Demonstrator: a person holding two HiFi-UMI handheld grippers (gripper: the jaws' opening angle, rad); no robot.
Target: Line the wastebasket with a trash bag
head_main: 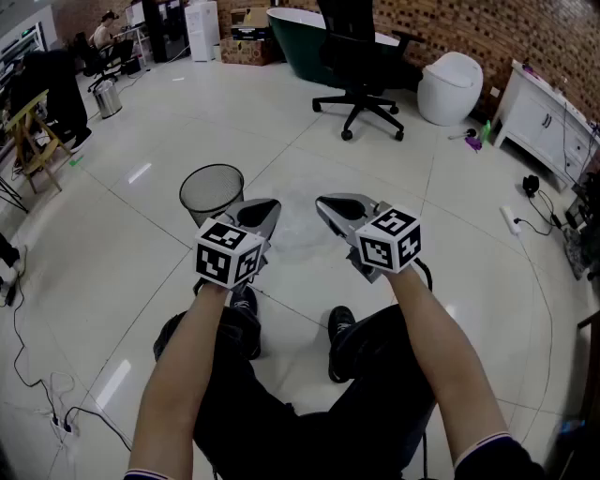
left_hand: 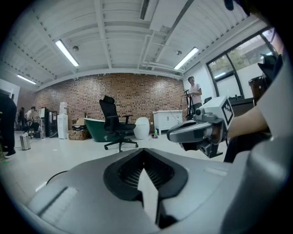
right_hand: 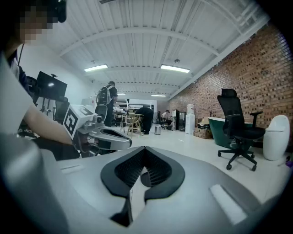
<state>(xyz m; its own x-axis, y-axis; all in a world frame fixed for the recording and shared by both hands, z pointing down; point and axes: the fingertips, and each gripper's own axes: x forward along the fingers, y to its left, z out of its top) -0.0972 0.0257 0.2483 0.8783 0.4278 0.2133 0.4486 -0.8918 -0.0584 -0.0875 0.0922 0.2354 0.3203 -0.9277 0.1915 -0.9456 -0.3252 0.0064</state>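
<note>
Both pairs of jaws are pressed together with nothing between them: the left gripper (head_main: 266, 213) and the right gripper (head_main: 327, 207) are held out side by side over the person's knees, tips angled toward each other but apart, each pointing slightly downward. Each carries a marker cube (head_main: 228, 253) printed with black-and-white square patterns; these show no letters or words. The wastebasket (head_main: 210, 187), a round black wire-mesh bin, stands upright on the white tiled floor (head_main: 141, 272) just beyond the left gripper, whose tip overlaps the basket's lower right side in the head view; its mesh is bare. Between the two gripper tips a faint greyish patch (head_main: 295, 225) lies on the tiles, and I cannot tell what it is. Below the grippers the person's bare forearms, dark trousers and black shoes (head_main: 339, 339) fill the foreground. Farther out, a black office chair (head_main: 361, 56) on castors stands before a dark green bathtub (head_main: 295, 42), with a white toilet (head_main: 450, 86) to its right against a brick wall (head_main: 459, 28) and a white cabinet (head_main: 544, 122) along the right side. Cardboard boxes (head_main: 248, 45) sit by the far wall, their print too small to read. At the far left are a small metal bin (head_main: 108, 97), a wooden stand (head_main: 33, 136) and a seated person at a desk (head_main: 103, 28). A white power strip (head_main: 511, 220) and cables lie on the floor at the right.
</note>
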